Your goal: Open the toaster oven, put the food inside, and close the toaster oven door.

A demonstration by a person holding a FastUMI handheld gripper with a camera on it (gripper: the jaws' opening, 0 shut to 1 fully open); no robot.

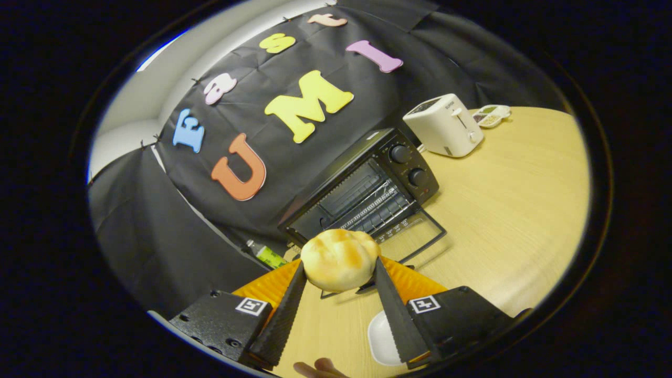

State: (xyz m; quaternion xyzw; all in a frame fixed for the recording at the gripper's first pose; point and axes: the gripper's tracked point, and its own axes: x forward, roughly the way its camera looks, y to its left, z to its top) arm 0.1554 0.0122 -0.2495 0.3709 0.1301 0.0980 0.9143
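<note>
1. Gripper view, the grasp: the gripper [340, 275] has its two fingers closed in on a round, golden-browned bread roll [338, 260], one finger pressing each side. The opening is only as wide as the roll, so the food is carried clear of the table [525, 210] instead of being pushed along it.

2. Gripper view, the target: just beyond the roll sits the black toaster oven [367, 181], against the booth's wall. Its glass door [415, 231] is folded down flat onto the tabletop, toward the gripper, and the wire rack [375, 207] inside is exposed. With the door down, the first step of the task looks done, and the roll is held in line with the opening, probably so it can travel straight in over the lowered door.

3. Gripper view, under the grasp: an orange ridged mat or dish [407, 281] lies beneath and behind the roll, showing on both sides of the fingers; I judge it is where the food was kept. A small white dish [382, 336] lies on the table close by the right finger.

4. Gripper view, the surroundings: a white pop-up toaster [446, 126] stands well apart beyond the oven's control knobs [409, 165], with a small tray of condiments [491, 115] behind it. A green-labelled bottle [265, 254] lies beside the oven's far end. None of these blocks the path.

5. Gripper view, what remains: the roll must still go onto the rack, be released, and the door lifted shut.
</note>
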